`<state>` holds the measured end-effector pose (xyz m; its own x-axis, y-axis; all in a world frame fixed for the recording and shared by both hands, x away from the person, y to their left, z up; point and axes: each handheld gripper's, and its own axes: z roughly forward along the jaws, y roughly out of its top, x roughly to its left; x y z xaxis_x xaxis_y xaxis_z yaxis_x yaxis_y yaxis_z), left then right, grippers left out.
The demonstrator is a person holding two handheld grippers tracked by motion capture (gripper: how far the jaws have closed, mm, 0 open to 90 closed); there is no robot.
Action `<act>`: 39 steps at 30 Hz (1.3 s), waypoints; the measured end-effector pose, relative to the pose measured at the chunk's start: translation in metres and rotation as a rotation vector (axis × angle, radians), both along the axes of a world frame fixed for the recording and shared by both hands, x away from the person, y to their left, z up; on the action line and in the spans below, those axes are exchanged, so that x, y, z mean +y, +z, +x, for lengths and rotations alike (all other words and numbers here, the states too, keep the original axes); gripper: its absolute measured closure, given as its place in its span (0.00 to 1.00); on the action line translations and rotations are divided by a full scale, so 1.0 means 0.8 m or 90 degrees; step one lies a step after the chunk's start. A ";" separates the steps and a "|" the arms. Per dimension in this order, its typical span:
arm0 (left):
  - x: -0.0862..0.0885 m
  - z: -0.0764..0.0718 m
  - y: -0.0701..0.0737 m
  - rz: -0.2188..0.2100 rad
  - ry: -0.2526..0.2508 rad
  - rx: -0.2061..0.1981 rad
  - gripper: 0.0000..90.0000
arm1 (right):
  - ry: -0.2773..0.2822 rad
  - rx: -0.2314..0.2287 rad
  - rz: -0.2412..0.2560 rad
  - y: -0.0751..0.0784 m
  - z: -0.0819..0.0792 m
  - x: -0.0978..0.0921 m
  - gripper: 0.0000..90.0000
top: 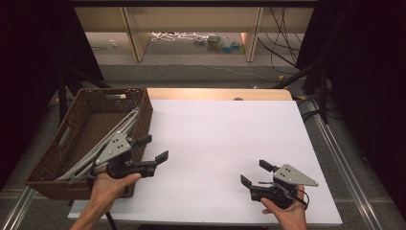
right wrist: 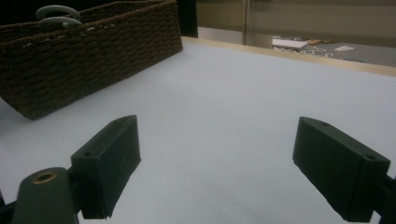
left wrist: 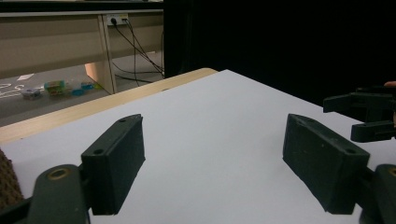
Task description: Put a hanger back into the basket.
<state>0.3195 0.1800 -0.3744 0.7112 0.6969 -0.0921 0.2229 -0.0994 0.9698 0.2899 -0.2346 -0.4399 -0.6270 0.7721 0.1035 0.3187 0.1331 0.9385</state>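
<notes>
White counter (top: 225,143) lay bare as both tools waited, jaws spread.

Grey clothes hangers (top: 112,136) sat in the wicker basket (top: 52,163) just beside the left hand-held gripper (top: 153,148); the right hand-held gripper (top: 256,173) hovered well apart. Reaching into the basket appeared the likely next move.

No lettering, label or number can be read anywhere, though the far shelves look too blurred to judge
</notes>
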 end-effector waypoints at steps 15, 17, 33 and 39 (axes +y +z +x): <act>-0.031 -0.005 -0.038 0.039 -0.030 -0.013 0.20 | 0.003 -0.004 0.008 0.001 -0.002 -0.001 0.17; -0.030 -0.006 -0.045 0.048 -0.029 -0.018 0.20 | 0.003 -0.018 0.011 0.001 -0.001 0.000 0.17; -0.003 -0.031 -0.074 0.024 -0.007 -0.018 0.19 | -0.018 -0.056 -0.005 0.005 -0.005 -0.007 0.17; 0.005 -0.037 -0.070 0.015 0.020 -0.024 0.19 | -0.027 -0.066 -0.002 0.005 -0.007 -0.005 0.17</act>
<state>0.2900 0.1839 -0.4305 0.6918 0.7204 -0.0480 0.1891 -0.1166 0.9750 0.2843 -0.2385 -0.4362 -0.6014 0.7981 0.0370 0.2255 0.1251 0.9662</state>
